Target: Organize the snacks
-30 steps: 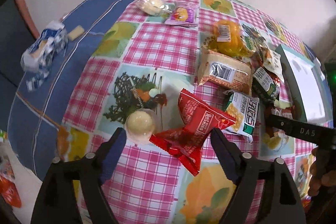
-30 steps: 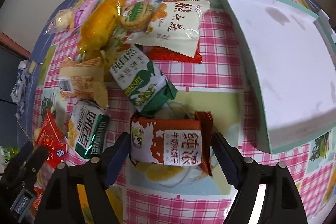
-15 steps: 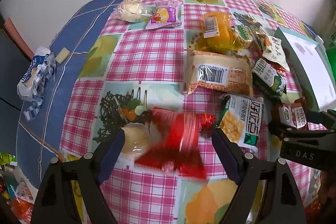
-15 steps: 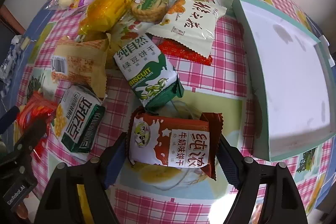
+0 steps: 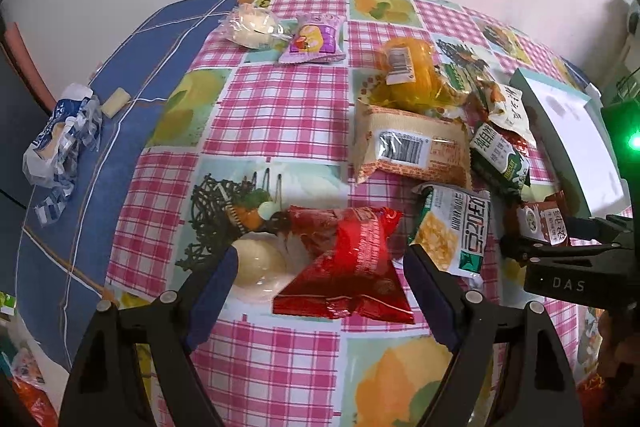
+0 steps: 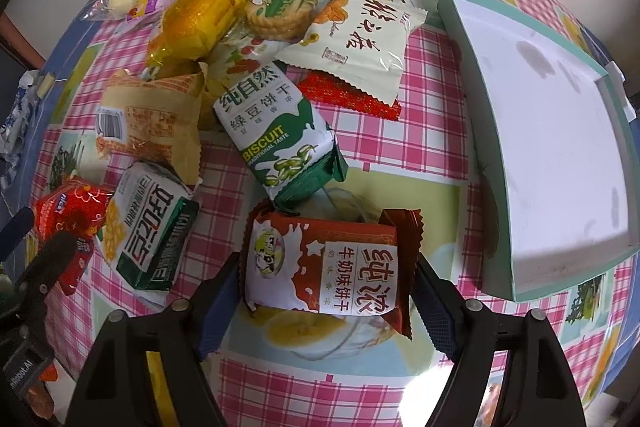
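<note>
Snack packets lie on a pink checked tablecloth. My left gripper (image 5: 320,273) is open, its fingers either side of a red packet (image 5: 352,263) and a round white sweet (image 5: 258,265). My right gripper (image 6: 326,285) is open around a brown milk-biscuit packet (image 6: 326,267), its fingers close to the packet's two ends; this packet also shows in the left wrist view (image 5: 542,223). A green biscuit packet (image 6: 276,143) lies just beyond it. An open white box with teal sides (image 6: 552,131) stands to the right.
A green-and-white cracker packet (image 6: 150,227), a tan barcoded packet (image 6: 148,119), a yellow packet (image 6: 204,15), a cream packet (image 6: 360,31) and a purple packet (image 5: 314,39) lie around. A blue-and-white wrapper (image 5: 56,147) sits on the blue table edge at left.
The left gripper has lifted and shifted view; the red packet has turned between its fingers. The right gripper has moved in closer around the brown packet.
</note>
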